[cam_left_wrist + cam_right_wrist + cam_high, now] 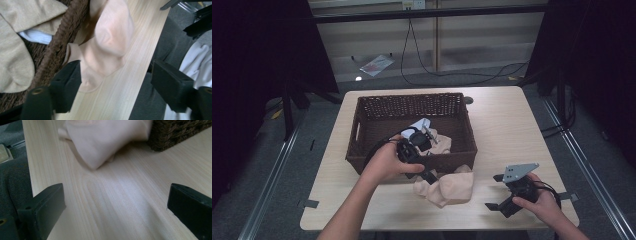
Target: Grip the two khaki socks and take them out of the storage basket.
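Note:
A pale pink sock (447, 187) lies crumpled on the wooden table (502, 125), against the front wall of a dark wicker basket (362, 120). My left gripper (428, 175) hovers just above the sock at the basket's front rim. In the left gripper view its jaws (116, 72) stand wide apart with the sock (107, 40) beyond them and nothing gripped. My right gripper (494, 192) rests near the table's front right edge, open. In the right gripper view the jaws (117, 195) frame bare wood, and the sock (100, 140) lies ahead.
Inside the basket (60, 37) lie beige socks (15, 50) and a white item (37, 36). The basket's corner (175, 132) stands beside the sock. The table's front edge is close behind both hands; dark floor and metal frame posts surround the table.

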Available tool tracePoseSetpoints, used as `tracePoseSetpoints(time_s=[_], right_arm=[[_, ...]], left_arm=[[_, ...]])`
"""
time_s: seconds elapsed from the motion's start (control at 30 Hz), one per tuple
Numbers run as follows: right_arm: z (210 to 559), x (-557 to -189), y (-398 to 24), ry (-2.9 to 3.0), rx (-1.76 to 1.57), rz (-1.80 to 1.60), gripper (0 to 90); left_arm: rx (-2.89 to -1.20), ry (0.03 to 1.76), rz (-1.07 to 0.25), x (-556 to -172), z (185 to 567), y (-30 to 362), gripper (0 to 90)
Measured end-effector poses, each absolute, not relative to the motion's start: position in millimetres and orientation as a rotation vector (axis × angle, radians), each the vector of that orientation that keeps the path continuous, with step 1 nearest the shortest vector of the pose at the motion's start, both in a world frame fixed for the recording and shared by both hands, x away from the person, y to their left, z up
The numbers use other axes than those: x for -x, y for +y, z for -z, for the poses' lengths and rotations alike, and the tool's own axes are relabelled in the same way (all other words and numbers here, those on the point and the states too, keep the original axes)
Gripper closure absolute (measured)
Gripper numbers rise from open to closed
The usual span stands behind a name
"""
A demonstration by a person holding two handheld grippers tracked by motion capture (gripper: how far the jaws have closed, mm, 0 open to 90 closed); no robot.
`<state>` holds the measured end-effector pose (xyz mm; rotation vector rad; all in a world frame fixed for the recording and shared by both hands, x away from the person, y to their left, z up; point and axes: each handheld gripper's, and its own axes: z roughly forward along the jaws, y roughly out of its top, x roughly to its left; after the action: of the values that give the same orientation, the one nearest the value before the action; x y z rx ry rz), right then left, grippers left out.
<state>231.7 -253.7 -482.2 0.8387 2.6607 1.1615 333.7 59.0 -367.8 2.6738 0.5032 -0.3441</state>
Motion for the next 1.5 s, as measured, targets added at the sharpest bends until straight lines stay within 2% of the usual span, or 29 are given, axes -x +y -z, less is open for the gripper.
tracePoseSetpoints(time_s=[0.07, 0.13, 0.3, 0.7, 1.1, 1.5], right_arm=[[482, -232, -254, 2.660, -0.838, -1.162, 0.9], [482, -232, -254, 2.660, -0.838, -1.161, 0.9], [482, -232, -254, 2.661, -0.839, -1.161, 0.9], [483, -232, -253, 2.665, -0.834, -1.157, 0.9], [483, -232, -253, 2.668, -0.842, -1.158, 0.9], [482, -231, -253, 2.662, -0.835, -1.164, 0.9]], left_arm=[[-2.678, 0.503, 0.313, -332, 369, 62, 20.6], [-2.678, 0.488, 0.270, -330, 371, 65, 13.1], [-2.685, 0.500, 0.228, -323, 380, 74, 6.2], [-2.642, 0.511, 0.229, -312, 392, 93, 3.6], [-2.590, 0.497, 0.237, -302, 419, 117, 2.9], [-2.607, 0.494, 0.234, -295, 443, 127, 2.9]])
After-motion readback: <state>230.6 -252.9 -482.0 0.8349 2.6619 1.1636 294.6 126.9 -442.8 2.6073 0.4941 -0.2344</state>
